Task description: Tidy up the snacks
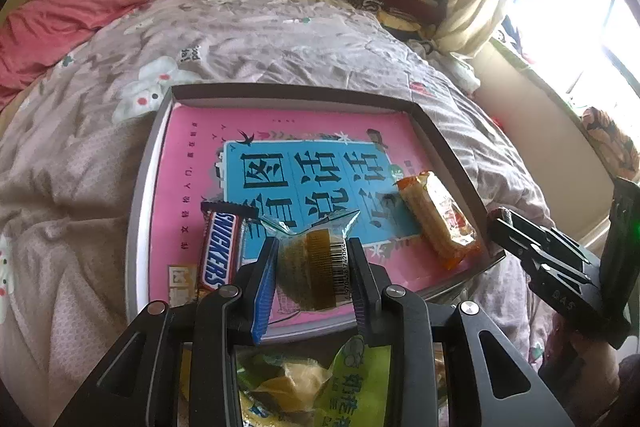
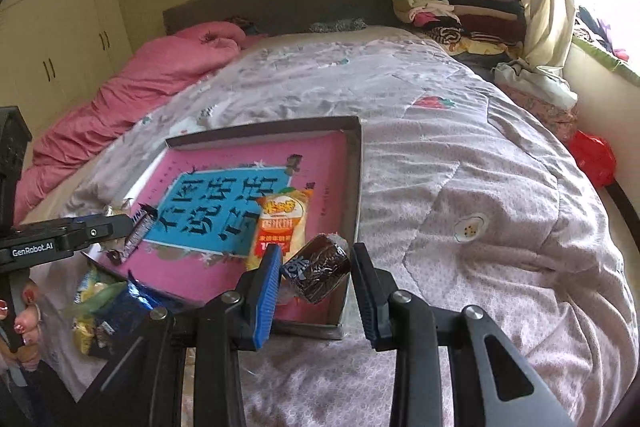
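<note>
My left gripper (image 1: 314,247) is shut on a clear-wrapped round cake (image 1: 308,267) with a barcode label, held over the near edge of a grey tray (image 1: 280,93). A pink and blue book (image 1: 280,163) lines the tray. On it lie a Snickers bar (image 1: 220,251) at the left and an orange cracker pack (image 1: 438,219) at the right. My right gripper (image 2: 316,255) is shut on a dark brown wrapped snack (image 2: 320,267) above the tray's near right corner (image 2: 354,187). The cracker pack (image 2: 280,227) lies just beyond it.
The tray rests on a bed with a pale patterned quilt (image 2: 460,187). Several loose snack packets (image 2: 104,303) lie on the quilt in front of the tray's near left side. A pink duvet (image 2: 160,67) lies far left, and folded clothes (image 2: 440,3) are stacked by the headboard.
</note>
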